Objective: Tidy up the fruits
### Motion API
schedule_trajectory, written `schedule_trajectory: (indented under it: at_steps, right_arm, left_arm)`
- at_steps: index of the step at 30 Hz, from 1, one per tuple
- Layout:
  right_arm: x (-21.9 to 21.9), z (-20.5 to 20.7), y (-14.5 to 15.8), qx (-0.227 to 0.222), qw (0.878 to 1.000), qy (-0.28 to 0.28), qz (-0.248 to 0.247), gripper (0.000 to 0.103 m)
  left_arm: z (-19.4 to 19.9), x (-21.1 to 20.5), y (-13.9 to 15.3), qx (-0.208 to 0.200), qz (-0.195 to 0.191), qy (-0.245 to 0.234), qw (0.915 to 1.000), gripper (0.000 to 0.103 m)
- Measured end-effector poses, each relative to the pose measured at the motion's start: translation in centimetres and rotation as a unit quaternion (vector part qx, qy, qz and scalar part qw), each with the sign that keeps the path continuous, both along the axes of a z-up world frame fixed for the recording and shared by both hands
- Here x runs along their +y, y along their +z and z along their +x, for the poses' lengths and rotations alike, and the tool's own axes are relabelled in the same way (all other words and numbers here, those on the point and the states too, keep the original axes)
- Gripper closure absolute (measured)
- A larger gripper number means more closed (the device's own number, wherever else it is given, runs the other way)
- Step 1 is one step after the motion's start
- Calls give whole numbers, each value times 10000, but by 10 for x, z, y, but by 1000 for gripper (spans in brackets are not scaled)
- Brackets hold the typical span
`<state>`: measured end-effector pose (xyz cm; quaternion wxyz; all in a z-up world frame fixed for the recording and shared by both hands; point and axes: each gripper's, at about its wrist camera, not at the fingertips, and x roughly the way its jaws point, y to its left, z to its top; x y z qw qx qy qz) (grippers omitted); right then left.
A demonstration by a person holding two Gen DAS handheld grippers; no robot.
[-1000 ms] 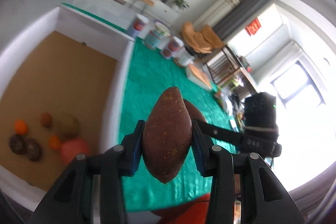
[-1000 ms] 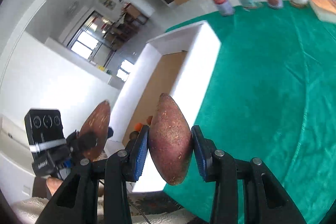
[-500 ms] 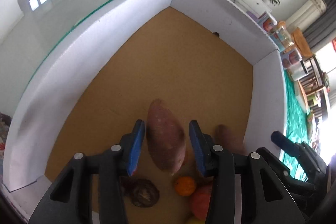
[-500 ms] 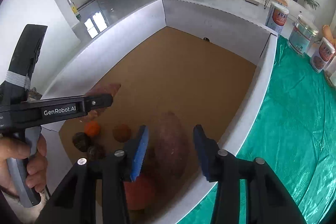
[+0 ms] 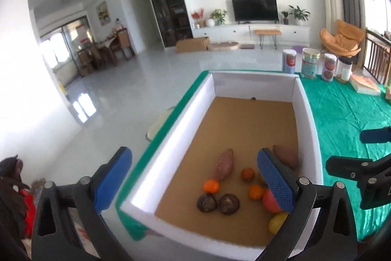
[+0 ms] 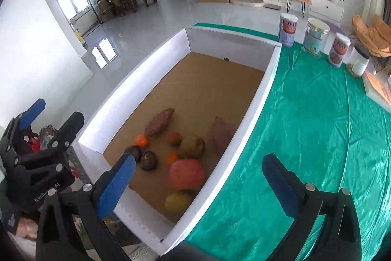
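Both tongs, left (image 5: 195, 181) and right (image 6: 200, 185), are gaping wide, holding nothing; the fruits (image 6: 187, 174) are lying in the box (image 6: 246, 138), nothing apparently remaining on the worktop (image 6: 305, 126).

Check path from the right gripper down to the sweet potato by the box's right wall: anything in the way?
Nothing visible blocks it. The right gripper is open above the box's near corner; the sweet potato lies uncovered beside the white box wall. A greenish-brown fruit sits close on its left, crowding one finger's slot.
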<state>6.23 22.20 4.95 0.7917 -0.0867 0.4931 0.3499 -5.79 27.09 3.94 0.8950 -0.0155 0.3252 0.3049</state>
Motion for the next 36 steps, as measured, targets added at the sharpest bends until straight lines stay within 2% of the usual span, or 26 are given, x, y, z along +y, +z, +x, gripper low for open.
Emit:
schedule_trajectory:
  at_steps: [3,6,9,12,20,36]
  right_arm:
    - [-4,-23,-9,164,9994,-230,-177,0]
    - [-6,-35,-19,192,9987,-398,-255,0]
    - [0,-42,-18,-36,9985,-353,-410,0]
    - [7,-47,-16,-251,9977,-317,-539,0]
    - [21,-53,-16,-437,9962,-246,-708,0]
    - [31,-56,-17,-513,9952,-208,-804,0]
  left_arm:
    - [-8,5,-13,363,-546,-126,9978,1]
    - [-12,11,-25,615,-727,64,9954,1]
    - [-14,20,-37,800,-910,145,9925,1]
    - [-18,25,-39,767,-893,248,9927,1]
    - [-23,35,-43,734,-909,354,9925,1]
    - [-23,45,-47,763,-1151,264,9901,1]
